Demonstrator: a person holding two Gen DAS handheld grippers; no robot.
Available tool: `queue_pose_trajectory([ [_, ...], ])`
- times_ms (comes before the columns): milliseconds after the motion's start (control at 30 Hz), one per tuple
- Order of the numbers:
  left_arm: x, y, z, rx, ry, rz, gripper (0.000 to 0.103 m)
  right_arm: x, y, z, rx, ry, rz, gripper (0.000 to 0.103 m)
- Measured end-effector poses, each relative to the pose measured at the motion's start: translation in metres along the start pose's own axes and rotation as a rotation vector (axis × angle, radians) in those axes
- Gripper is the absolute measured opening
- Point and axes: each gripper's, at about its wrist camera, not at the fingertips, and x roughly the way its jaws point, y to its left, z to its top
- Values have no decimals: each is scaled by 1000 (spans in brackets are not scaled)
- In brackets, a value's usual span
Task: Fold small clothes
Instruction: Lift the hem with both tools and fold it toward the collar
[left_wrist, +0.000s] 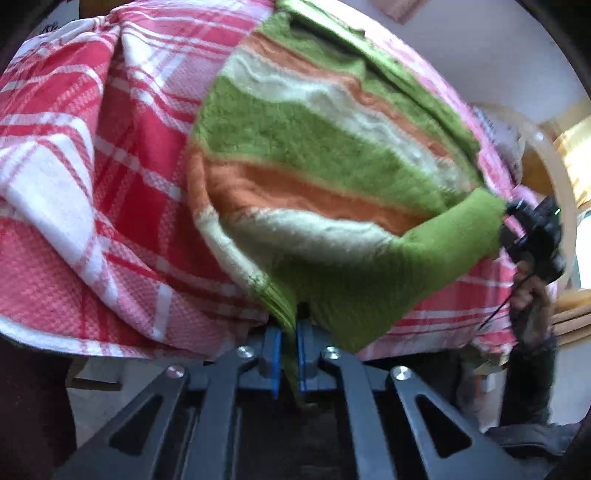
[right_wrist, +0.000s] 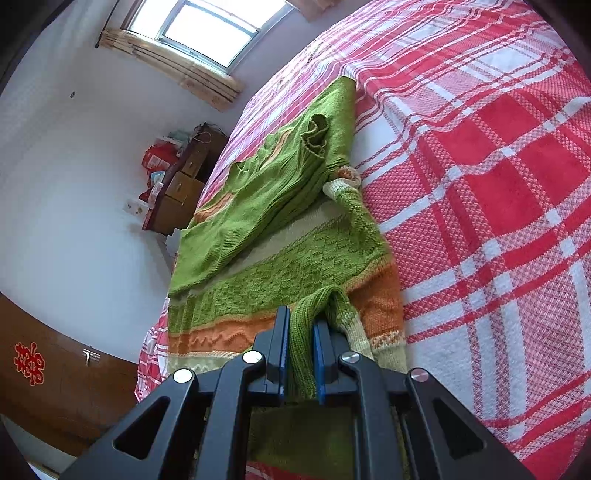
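Note:
A small knitted sweater (left_wrist: 314, 155) with green, orange and cream stripes lies on a bed covered by a red and white checked blanket (left_wrist: 92, 147). My left gripper (left_wrist: 290, 328) is shut on the sweater's green hem edge, lifted off the bed. My right gripper (right_wrist: 301, 332) is shut on a green fold of the same sweater (right_wrist: 288, 236), near its orange band. The right gripper also shows in the left wrist view (left_wrist: 532, 236) at the sweater's far corner, held by a hand. A green sleeve (right_wrist: 236, 206) is folded across the sweater's body.
The checked blanket (right_wrist: 480, 184) spreads wide to the right of the sweater. A wooden drawer cabinet (right_wrist: 177, 184) with red bags stands by the white wall beyond the bed. A window (right_wrist: 199, 26) is above. A brown door (right_wrist: 55, 369) is at the lower left.

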Motion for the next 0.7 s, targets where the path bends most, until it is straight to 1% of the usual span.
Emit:
queue_pose_trajectory([
  [67, -20, -4, 9, 0, -44, -58, 6, 0, 0, 0, 4, 2, 3, 11],
  [133, -40, -13, 26, 14, -107, -117, 6, 1, 1, 0, 7, 3, 4, 11],
  [233, -51, -23, 68, 7, -160, -179, 6, 2, 1, 1, 10, 4, 4, 11],
  [267, -50, -25, 83, -7, -167, -180, 6, 2, 2, 0, 9, 3, 2, 11],
  [300, -47, -25, 96, -14, -173, -170, 6, 1, 2, 0, 11, 2, 0, 11],
  [333, -43, -25, 110, -6, -180, -140, 6, 1, 2, 0, 14, 1, 0, 11],
  [367, -37, -28, 126, -2, -182, -90, 7, 1, 2, 0, 17, 0, -1, 11],
  [400, -30, -29, 140, -14, -177, -57, 7, 1, 2, -1, 20, -1, -3, 11],
  [467, -14, -33, 169, -20, -158, -60, 8, 1, 2, 0, 23, -1, -9, 11],
  [500, -11, -30, 179, -23, -158, -39, 8, 1, 4, -1, 21, -1, -14, 11],
  [567, -10, -26, 193, -2, -162, -5, 8, 2, 5, -1, 21, -2, -19, 11],
  [600, -12, -24, 195, 10, -163, 2, 11, 2, 5, -1, 24, -2, -20, 11],
  [667, -21, -24, 199, 61, -178, 1, 12, 3, 5, 0, 28, 1, -19, 11],
  [700, -28, -24, 196, 92, -187, 2, 14, 3, 5, 0, 30, 2, -18, 11],
])
